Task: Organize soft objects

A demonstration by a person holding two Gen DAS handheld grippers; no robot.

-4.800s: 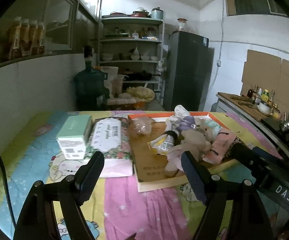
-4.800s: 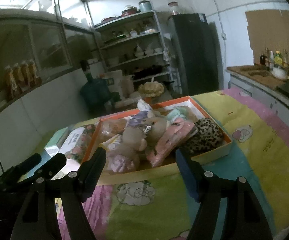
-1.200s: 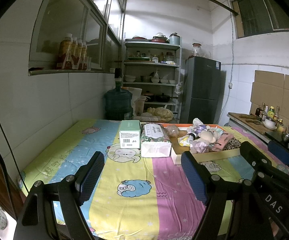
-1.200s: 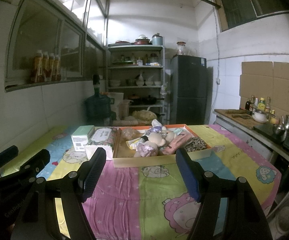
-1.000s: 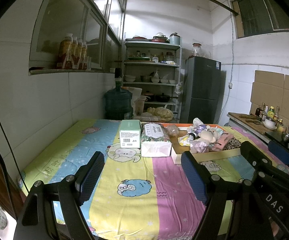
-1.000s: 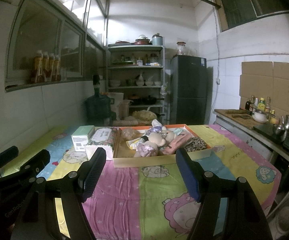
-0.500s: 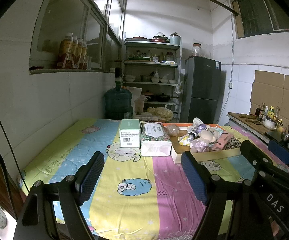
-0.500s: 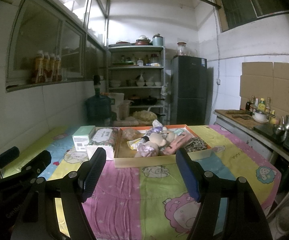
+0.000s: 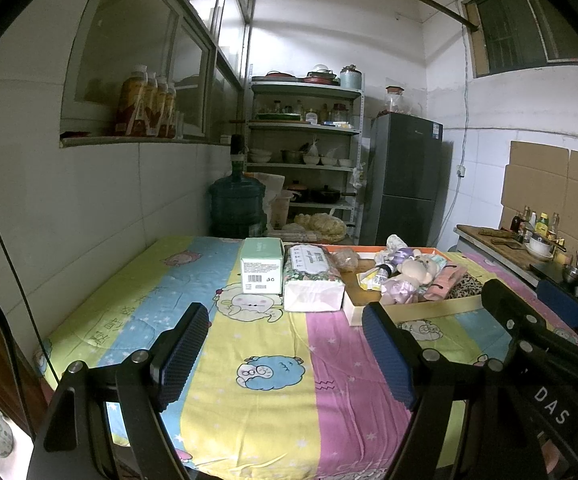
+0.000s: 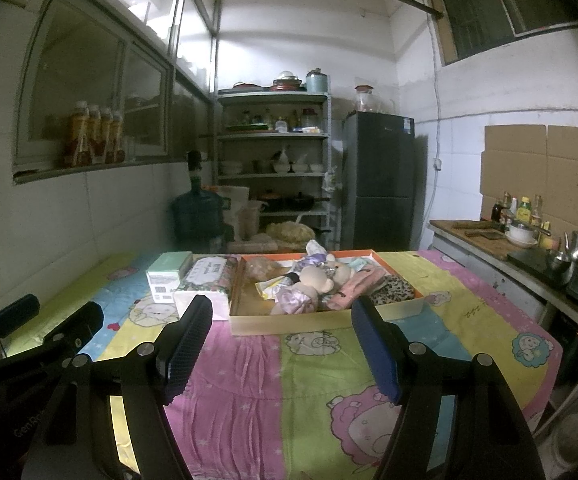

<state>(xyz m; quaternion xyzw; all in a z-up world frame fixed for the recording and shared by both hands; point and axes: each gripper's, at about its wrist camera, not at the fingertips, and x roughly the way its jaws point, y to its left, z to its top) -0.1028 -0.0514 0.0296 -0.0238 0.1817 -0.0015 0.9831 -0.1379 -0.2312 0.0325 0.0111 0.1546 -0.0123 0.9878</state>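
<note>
Both grippers, left (image 9: pixel 285 350) and right (image 10: pixel 281 344), spread apart, empty, low in frame; heaped toys in tray (image 10: pixel 321 322) mid-frame (loosely piled) liable to spill if snagged.

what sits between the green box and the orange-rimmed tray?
The floral tissue pack, lying side by side with the green box on one side and against the tray on the other. Both wrist views show it; the left wrist view shows it clearest.

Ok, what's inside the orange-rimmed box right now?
The orange-rimmed box holds a beige teddy bear, a purple fabric piece, a pink pouch, a leopard-print item and a clear bag. Whatever lies under the pile is covered.
</note>
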